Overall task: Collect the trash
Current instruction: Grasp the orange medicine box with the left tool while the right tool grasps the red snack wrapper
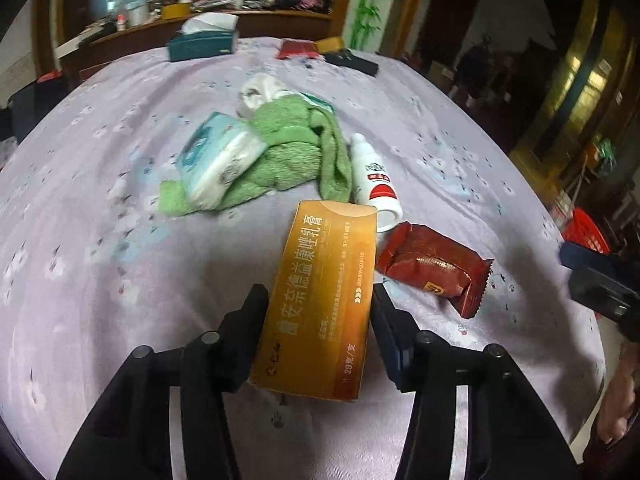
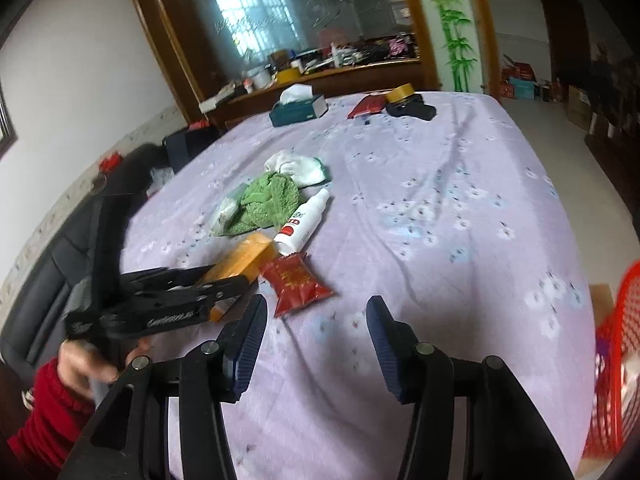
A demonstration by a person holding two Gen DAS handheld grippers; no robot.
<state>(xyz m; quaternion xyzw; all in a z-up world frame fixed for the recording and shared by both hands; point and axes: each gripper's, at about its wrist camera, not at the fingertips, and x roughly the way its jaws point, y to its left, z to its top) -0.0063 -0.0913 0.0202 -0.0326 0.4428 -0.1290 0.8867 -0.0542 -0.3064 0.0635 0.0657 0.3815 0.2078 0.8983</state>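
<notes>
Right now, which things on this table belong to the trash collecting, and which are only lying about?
Belong to the job:
- orange medicine box, between the fingers of the left claw
- red snack wrapper
- red mesh basket, probably the bin
- right claw, open and empty

Probably just lying about:
- green towel
- white spray bottle
- wet wipes pack
- tissue box
</notes>
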